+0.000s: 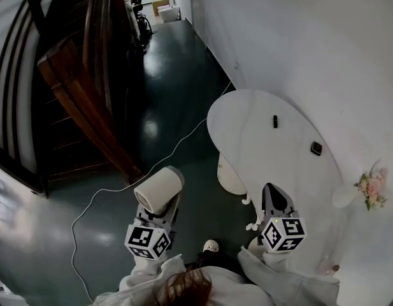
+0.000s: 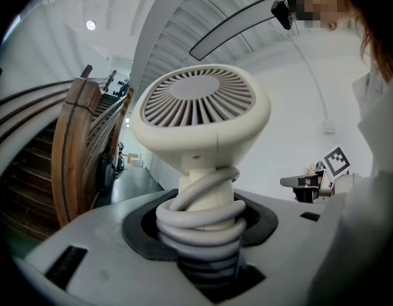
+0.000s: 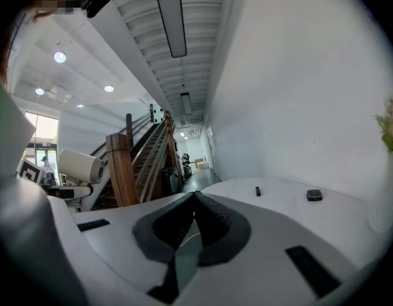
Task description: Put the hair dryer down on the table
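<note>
Currently my left claw (image 1: 159,214) grips the hair dryer (image 1: 159,190), left of the bench (image 1: 260,145).
Right claw (image 1: 271,191) closed, empty; I'd lay the dryer flat on the bench's bare middle, then release.

The worktop (image 1: 247,139) stands against the wall (image 1: 311,43) at right; on it a small bar (image 1: 275,121) lies toward the far side, a square thing (image 1: 316,148) right of it, flowers (image 1: 372,189) perhaps at its right end. Left of the worktop, above the floor (image 1: 177,88), the hair dryer (image 1: 159,190) sits in the left tongs (image 1: 161,209); the staircase (image 1: 75,94) lies further left
</note>
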